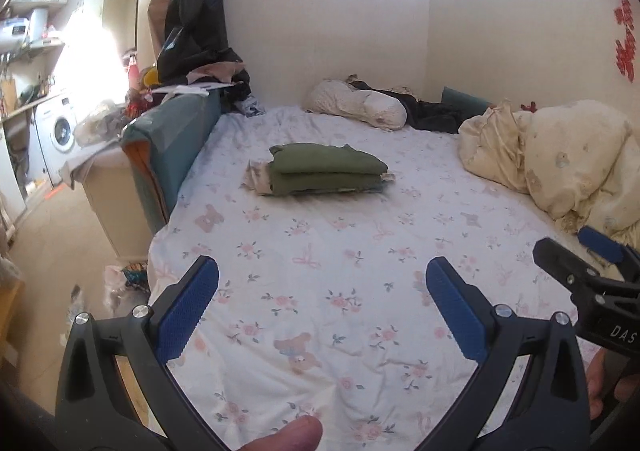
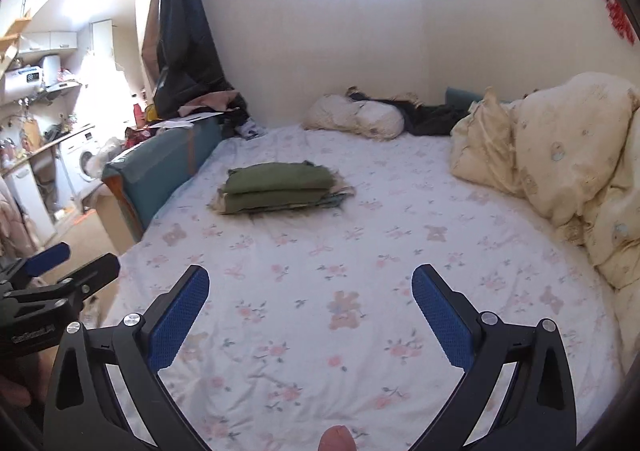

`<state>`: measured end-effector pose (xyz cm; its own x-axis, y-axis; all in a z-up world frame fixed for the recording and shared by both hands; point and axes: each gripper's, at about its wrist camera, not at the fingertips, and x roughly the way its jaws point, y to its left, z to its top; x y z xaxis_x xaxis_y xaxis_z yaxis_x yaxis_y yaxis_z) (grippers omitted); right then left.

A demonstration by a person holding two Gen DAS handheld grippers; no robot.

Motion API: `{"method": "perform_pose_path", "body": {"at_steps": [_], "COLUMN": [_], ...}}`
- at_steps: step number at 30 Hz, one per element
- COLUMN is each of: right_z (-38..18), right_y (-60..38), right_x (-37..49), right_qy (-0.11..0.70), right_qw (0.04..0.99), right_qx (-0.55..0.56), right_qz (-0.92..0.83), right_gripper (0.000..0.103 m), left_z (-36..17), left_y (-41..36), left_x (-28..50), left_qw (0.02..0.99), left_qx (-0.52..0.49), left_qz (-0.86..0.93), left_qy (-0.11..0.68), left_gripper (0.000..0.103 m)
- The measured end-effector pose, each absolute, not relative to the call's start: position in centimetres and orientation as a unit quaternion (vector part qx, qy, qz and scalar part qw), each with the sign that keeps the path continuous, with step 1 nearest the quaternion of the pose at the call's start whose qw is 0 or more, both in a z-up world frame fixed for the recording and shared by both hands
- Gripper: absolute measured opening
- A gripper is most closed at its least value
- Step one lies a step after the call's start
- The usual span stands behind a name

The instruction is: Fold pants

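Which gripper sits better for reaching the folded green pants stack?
Left, marginally. The folded olive-green pants stack sits between the left gripper fingers; from the right gripper it lies left. Both open, empty.

I count one stack of folded olive-green pants (image 1: 326, 171), one cream lumpy pillow (image 1: 358, 105), one crumpled cream duvet (image 1: 560, 159), one white washing machine (image 1: 60, 127).

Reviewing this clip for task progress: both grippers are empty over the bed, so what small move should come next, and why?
Probably nothing more on these: the green pants already lie folded on a stack mid-bed. The left gripper and right gripper hang open, apart from the stack. I'd ease both back from the sheet, or fetch another pair, though none shows unfolded.
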<state>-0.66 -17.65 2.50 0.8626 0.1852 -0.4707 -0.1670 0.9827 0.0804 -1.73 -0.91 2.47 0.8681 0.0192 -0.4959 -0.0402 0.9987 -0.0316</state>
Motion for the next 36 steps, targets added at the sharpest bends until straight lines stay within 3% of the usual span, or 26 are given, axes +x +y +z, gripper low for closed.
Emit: {"method": "perform_pose_path", "body": {"at_steps": [36], "right_z": [2.2], "right_y": [-18.0], "right_x": [-0.9], "right_qy": [0.239], "right_qw": [0.966], "right_qx": [0.027], "right_qz": [0.092], "right_gripper": [0.103], "left_z": [3.6], "left_y": [-1.3], "left_x": [-2.7], "left_qw": [0.972], "left_qx": [-0.014], "left_qz": [0.024], "left_qy": [0.235], "left_gripper": [0.102]}}
